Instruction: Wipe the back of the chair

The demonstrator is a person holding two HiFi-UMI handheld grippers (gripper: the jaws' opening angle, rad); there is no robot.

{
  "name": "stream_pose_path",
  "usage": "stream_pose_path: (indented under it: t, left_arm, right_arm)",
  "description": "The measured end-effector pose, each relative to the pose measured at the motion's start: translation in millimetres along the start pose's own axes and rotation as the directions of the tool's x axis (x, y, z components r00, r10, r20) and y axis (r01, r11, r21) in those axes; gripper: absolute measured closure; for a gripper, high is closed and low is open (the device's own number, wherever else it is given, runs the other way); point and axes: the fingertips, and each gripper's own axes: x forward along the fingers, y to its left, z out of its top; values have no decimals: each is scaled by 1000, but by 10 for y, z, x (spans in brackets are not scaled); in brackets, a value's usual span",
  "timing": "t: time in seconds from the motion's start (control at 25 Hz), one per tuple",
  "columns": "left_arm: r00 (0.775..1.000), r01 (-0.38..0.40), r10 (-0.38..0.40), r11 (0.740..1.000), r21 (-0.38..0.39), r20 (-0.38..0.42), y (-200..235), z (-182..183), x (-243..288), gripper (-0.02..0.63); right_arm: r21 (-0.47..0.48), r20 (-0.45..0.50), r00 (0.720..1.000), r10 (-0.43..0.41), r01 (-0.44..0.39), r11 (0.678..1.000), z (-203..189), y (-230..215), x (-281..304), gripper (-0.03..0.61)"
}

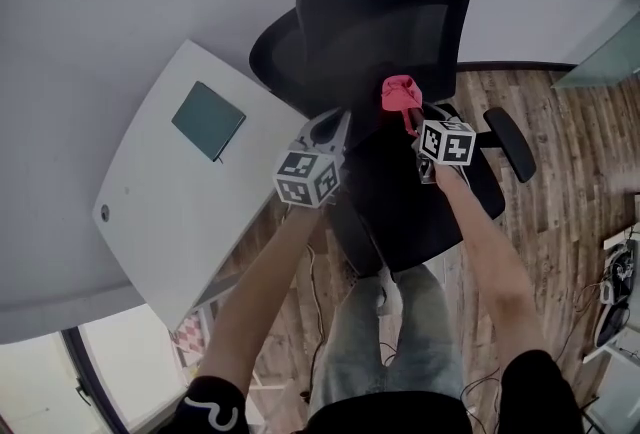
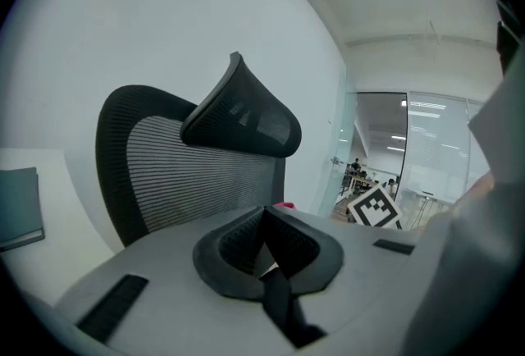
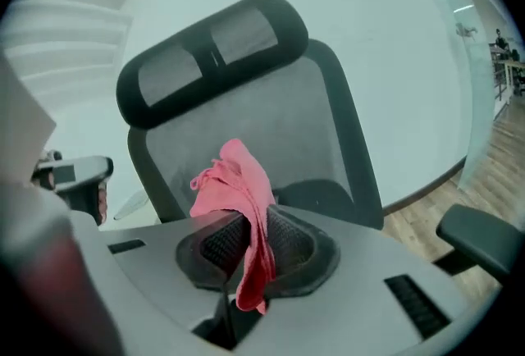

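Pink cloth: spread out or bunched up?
Bunched up: the cloth is a crumpled wad pinched in the right tool, one end hanging below its jaws.

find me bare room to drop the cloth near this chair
The white desk is bare all around the teal notebook. The wood floor beyond the armrest is open too. It is crowded over the seat, where the left gripper and the right gripper, holding the cloth, hang.

Black mesh chair back (image 1: 385, 37) — upright, headrest atop — crumpled pink cloth (image 1: 400, 92) near its front
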Motion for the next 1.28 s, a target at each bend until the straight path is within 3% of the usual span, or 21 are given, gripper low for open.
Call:
stream_pose_path:
  t: [0.24,0.48,0.64,0.88,1.28]
  left_arm:
    - [999,20,-21,1000,22,35,-149,344,137,589]
    - [999,2,-4,999,36,44,-144,405,217,589]
    - [1000,0,-1,999,52,6,-182,214,220,589]
    - [1000,-11,11,999,52,-7,-188,102,314,589]
    - [999,-28,29,998,51,-25,-209,-36,428,589]
  right_arm:
    - [-41,105,992,69,-65,997,911,332,86,506]
    - [-47,150,986,76,-70,996,1297,496,464,508]
    - [-51,102,994,44,-39,998,1075,373,627,508]
    - [-44,-1,1000,-8,8,999,403,-26,726,508]
    - [-81,-167,981,-94,81,993,-515,-613,742,508]
